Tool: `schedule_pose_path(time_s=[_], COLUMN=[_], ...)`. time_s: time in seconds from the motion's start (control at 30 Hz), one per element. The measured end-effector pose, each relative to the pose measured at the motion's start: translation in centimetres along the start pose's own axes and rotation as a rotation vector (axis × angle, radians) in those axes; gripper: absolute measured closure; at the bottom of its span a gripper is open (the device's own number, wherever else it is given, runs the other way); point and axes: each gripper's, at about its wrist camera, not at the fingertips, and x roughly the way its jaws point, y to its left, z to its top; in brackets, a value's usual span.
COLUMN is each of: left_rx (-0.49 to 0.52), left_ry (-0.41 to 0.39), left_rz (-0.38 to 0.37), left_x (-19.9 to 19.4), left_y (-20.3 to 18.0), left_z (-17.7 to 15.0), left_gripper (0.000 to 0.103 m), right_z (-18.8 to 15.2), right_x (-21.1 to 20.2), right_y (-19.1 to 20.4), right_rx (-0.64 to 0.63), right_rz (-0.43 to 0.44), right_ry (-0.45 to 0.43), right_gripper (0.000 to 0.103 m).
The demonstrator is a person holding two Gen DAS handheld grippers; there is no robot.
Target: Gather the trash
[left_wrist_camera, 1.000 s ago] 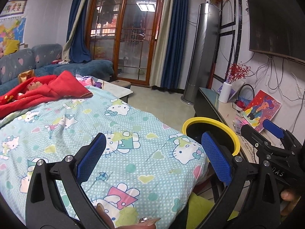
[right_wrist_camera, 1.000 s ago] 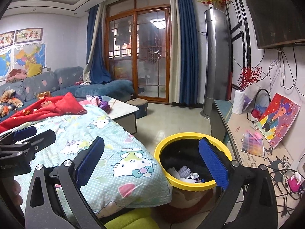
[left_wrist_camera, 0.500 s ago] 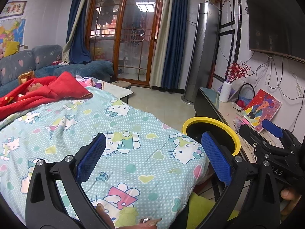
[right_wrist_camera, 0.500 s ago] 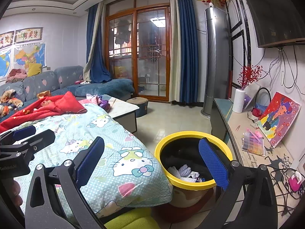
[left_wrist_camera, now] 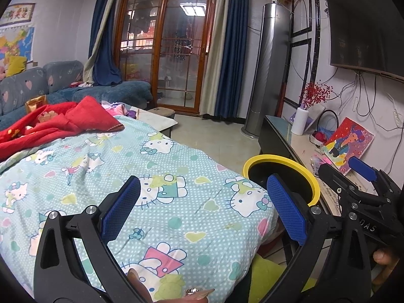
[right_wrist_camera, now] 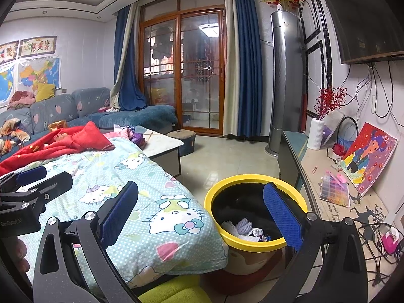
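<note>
Yellow-rimmed round plastic bin [right_wrist_camera: 255, 240] stands just beside our cartoon-cat-printed blue blanket [right_wrist_camera: 141, 202], white crumpled trash [right_wrist_camera: 238, 226] inside it. We hold our left gripper [left_wrist_camera: 202, 209] and right gripper [right_wrist_camera: 202, 209] spread wide, both empty.

Dim, bluish indoor light, a ceiling lamp [left_wrist_camera: 191, 7] reflected in glass; sharp focus, edges bowed.

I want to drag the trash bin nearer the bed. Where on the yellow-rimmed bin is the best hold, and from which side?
Probably the yellow rim of the bin, from above: one finger inside, one outside. The bin stands upright and open-topped, and its round body looks too wide to span. Take the rim's floor-facing far side; the quilt crowds the bed side.
</note>
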Motion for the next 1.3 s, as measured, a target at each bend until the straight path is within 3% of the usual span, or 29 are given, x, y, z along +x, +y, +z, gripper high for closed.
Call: schedule_pose_path(time_s=[1.3], left_rx=[0.009], left_ry=[0.011], left_rz=[0.015], left_x=[0.44], left_y=[0.54], left_z=[-0.51], left_gripper=[0.011], right_z=[-0.08], right_x=[-0.17], right_y=[-0.23], right_rx=[0.007], right_rz=[-0.007], right_ry=[-0.002], right_gripper=[0.006])
